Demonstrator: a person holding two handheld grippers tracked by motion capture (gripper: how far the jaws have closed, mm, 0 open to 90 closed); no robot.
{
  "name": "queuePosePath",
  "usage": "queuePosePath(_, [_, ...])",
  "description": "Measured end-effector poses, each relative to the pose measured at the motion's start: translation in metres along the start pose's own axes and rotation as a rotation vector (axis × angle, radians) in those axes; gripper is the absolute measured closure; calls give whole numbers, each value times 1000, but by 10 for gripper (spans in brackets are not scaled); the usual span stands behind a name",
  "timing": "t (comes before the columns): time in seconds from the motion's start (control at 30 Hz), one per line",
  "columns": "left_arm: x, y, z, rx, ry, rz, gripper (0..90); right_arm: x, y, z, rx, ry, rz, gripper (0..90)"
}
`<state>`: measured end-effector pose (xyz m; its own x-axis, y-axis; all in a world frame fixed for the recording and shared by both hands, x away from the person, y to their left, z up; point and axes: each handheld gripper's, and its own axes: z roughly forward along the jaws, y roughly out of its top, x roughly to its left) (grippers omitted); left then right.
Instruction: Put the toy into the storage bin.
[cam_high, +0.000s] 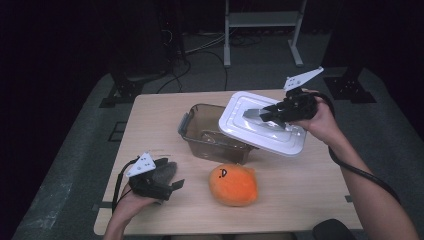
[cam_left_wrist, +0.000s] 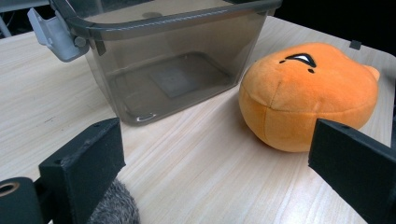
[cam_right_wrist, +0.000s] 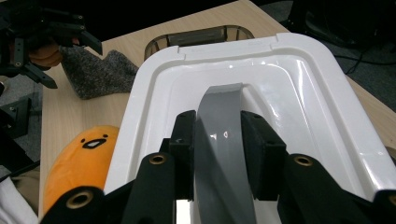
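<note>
Lifting the lid by its grey handle

Holding the white lid (cam_high: 260, 125), the right gripper (cam_high: 270, 114) has its jaws clamped on the grey handle (cam_right_wrist: 222, 140) that arches over the middle of the lid. In the right gripper view the two black pads press on both sides of this handle. The lid is in the air and tilted, and in the high view it covers the right part of the box (cam_high: 210, 132), at about 1 o'clock from the table centre.

The box is dark, transparent and open, and it stands on the table (cam_high: 160, 115). Its grey latch (cam_left_wrist: 58, 35) hangs at the end wall. Nothing lies inside it, as far as the left gripper view shows.

The orange toy (cam_high: 233, 185) lies at 6 o'clock from the box, just beside it and not touching. It has a small face on top.

The left gripper (cam_high: 167, 187) is at 8 o'clock from the box, near the table edge. Its jaws stand wide apart and hold nothing. A grey fuzzy cloth (cam_high: 167, 170) lies right under it; whether it touches the gripper I cannot tell.
</note>
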<state>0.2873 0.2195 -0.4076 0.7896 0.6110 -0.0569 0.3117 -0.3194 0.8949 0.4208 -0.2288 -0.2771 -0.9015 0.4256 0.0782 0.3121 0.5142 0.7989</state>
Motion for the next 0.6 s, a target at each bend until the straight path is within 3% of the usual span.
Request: queuePosePath(0.6, [-1, -1, 1, 0, -4, -3, 28, 4, -30, -35, -10, -38, 33, 663])
